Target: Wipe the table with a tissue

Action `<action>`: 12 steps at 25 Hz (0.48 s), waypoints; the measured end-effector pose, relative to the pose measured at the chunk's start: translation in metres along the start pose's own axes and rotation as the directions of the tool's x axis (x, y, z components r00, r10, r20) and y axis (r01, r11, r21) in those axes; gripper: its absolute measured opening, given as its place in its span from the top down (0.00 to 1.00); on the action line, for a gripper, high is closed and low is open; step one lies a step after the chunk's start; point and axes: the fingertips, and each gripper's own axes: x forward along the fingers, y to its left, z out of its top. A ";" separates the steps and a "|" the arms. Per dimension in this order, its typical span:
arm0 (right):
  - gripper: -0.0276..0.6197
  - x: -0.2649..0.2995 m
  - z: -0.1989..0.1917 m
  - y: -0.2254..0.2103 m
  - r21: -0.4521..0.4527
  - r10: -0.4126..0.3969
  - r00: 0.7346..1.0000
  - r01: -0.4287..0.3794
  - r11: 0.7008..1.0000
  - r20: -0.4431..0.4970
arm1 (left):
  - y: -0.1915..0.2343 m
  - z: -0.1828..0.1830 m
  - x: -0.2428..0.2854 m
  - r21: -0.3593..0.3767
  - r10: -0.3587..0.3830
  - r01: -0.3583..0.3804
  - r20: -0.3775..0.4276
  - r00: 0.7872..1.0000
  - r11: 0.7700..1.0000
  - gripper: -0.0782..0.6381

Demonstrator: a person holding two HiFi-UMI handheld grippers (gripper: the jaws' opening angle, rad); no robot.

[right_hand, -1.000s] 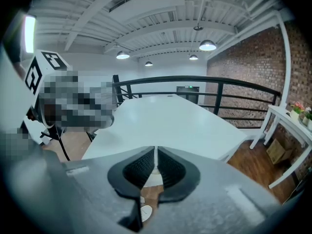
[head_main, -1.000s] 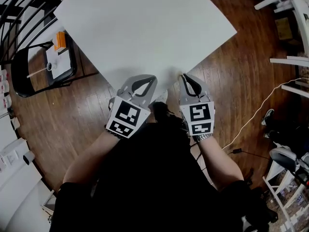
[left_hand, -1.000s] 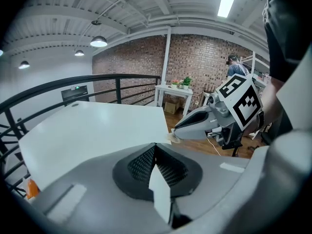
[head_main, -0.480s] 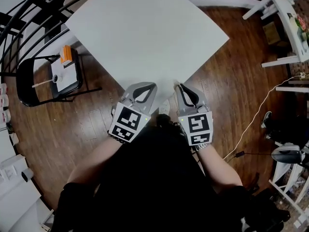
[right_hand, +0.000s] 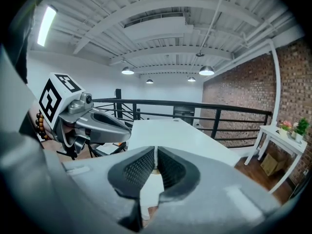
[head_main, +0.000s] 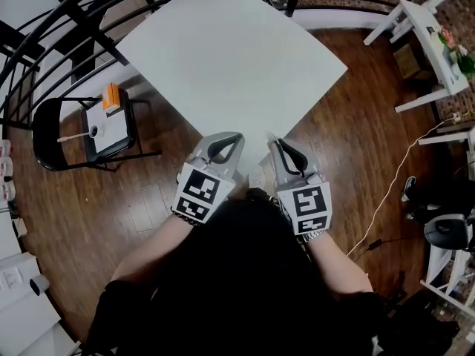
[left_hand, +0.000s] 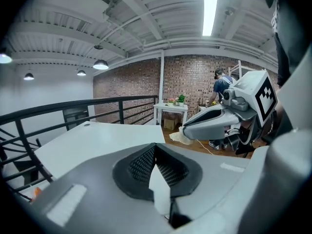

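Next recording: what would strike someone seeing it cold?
The big white table fills the head view's middle, one corner pointing at the person. At that corner hover both grippers: the left gripper with jaws shut on nothing, the right gripper pinching a small tissue. A black chair holding small items stands at left.

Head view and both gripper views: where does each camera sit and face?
Head view: on the head, looking down at table, arms, left gripper, right gripper.
Left gripper view: on that gripper, along its shut jaws, toward a brick wall.
Right gripper view: along jaws shut on tissue, toward railing.
Shared: both gripper views show the table and the other gripper.
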 end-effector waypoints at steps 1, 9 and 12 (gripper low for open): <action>0.94 -0.004 0.002 0.004 0.000 -0.002 1.000 0.002 1.000 0.007 | -0.001 0.001 -0.004 0.001 0.000 0.000 0.007 1.000 1.000 0.87; 0.95 -0.029 0.020 0.027 -0.003 -0.020 0.998 0.020 1.000 0.062 | -0.003 0.008 -0.035 0.002 0.012 -0.012 0.056 0.998 1.000 0.87; 0.95 -0.036 0.024 0.033 -0.008 -0.031 0.996 0.031 0.999 0.082 | -0.007 0.010 -0.042 0.007 0.007 -0.007 0.071 0.997 1.000 0.87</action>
